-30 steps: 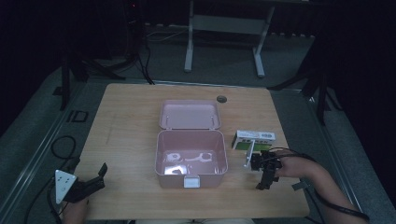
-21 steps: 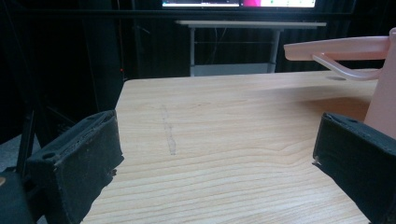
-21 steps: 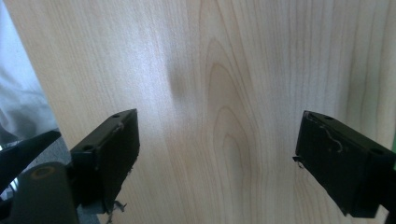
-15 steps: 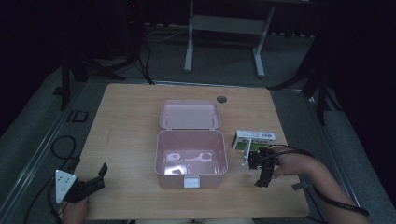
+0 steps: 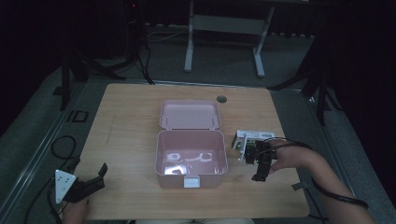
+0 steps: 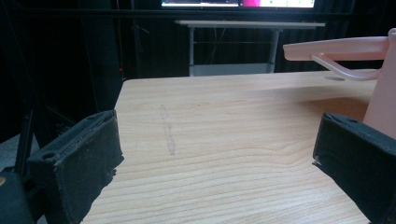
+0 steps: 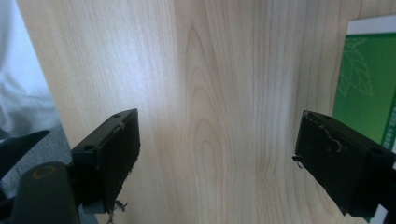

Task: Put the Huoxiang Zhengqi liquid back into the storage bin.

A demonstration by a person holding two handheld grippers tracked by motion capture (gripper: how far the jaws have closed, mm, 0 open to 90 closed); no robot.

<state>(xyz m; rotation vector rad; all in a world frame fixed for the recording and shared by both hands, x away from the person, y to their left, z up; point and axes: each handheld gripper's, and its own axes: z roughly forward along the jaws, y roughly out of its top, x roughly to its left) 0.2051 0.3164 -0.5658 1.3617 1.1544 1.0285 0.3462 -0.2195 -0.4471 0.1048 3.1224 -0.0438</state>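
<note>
An open pink box [image 5: 161,154] stands mid-table with its lid [image 5: 189,114] laid back; small pale items [image 5: 187,157] lie inside. A white and green packet [image 5: 254,136] lies just right of the box. My right gripper [image 5: 257,163] hangs over the table at the packet's near edge, pointing down with its jaws wide open and nothing between them. In the right gripper view [image 7: 217,158] bare wood shows between the jaws, with the green packet [image 7: 369,93] at the right. My left gripper [image 5: 89,169] rests open near the front left corner. The left gripper view [image 6: 215,154] has the box [image 6: 383,107] at the right.
A round hole [image 5: 221,99] sits in the table [image 5: 130,126] near its far edge. A cable loop [image 5: 60,144] lies on the floor off the left side. A white desk frame [image 5: 224,28] stands beyond the table. The person's right forearm [image 5: 327,182] crosses the front right corner.
My right gripper has edged a little left and farther from the person, closer to the packet. The left gripper, box and packet have stayed put.
</note>
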